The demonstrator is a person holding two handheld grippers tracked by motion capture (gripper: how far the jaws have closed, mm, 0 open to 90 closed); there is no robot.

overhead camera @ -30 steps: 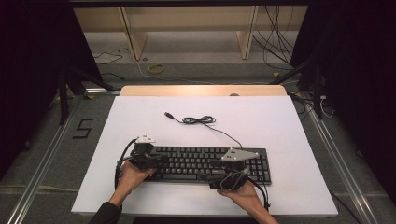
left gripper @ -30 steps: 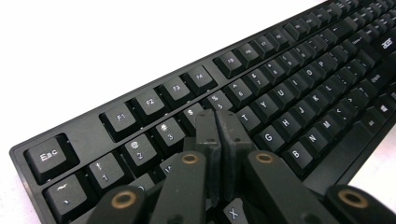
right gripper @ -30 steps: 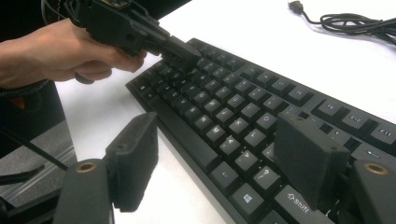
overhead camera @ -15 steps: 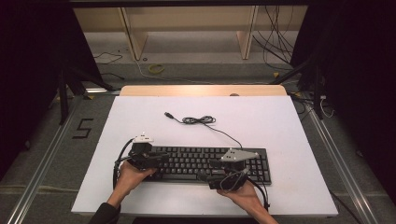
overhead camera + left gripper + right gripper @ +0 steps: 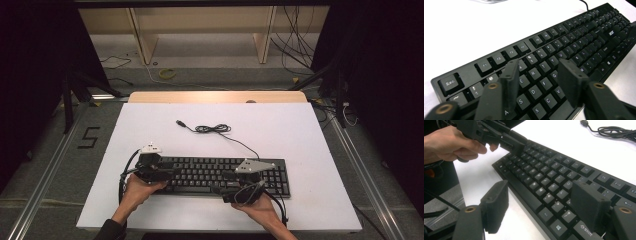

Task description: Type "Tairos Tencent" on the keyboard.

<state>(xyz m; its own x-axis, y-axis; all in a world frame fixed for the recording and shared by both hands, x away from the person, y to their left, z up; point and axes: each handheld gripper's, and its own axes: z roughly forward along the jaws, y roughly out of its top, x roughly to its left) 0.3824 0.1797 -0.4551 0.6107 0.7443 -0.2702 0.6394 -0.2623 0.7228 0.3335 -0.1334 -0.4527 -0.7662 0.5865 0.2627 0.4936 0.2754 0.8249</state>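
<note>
Since the earlier frame the left tool (image 5: 537,75) has been opening its jaws, now released above the letter keys of the flat black plastic keyboard (image 5: 220,175) lying near the front edge of the white bench (image 5: 300,130), while the right tool (image 5: 544,205) straddles the keyboard's near edge, unclenched, presumably ready to steady it.

The keyboard (image 5: 225,174) is black with white lettering on its keys. Beyond the keyboard lies a black coiled cable (image 5: 214,129). Under the keyboard the worktop (image 5: 310,150) is white, with a pale wooden strip along its far edge. Both tools have black jaws.
</note>
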